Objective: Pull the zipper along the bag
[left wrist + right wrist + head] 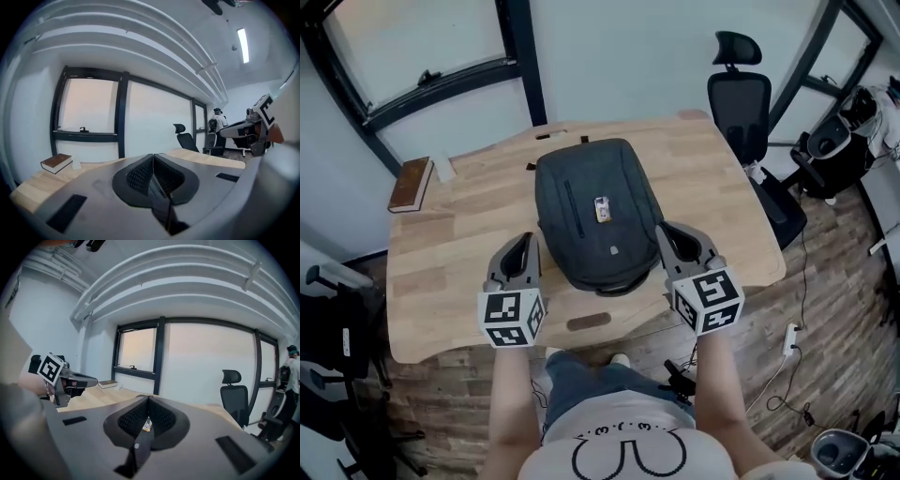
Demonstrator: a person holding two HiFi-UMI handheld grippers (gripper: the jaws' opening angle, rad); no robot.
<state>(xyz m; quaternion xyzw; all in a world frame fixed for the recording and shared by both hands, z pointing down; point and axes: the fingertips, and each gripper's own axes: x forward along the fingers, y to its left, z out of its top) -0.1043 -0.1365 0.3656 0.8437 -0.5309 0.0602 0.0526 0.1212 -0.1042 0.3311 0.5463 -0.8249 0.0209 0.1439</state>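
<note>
scene: a person stands at the near edge of a light wooden bench (712,187), a gripper in each hand.
bag (591,234): dark grey, lying flat in the middle of the bench, a small tag (602,208) on its top face.
left gripper (525,240): raised by the bag's near left corner; fingers (139,176) pressed together, nothing between them.
right gripper (667,231): raised by the bag's near right corner; fingers (161,418) pressed together, empty.
book (411,184): brown, on the bench's far left corner.
office chair (741,103): black, beyond the bench's far right.
</note>
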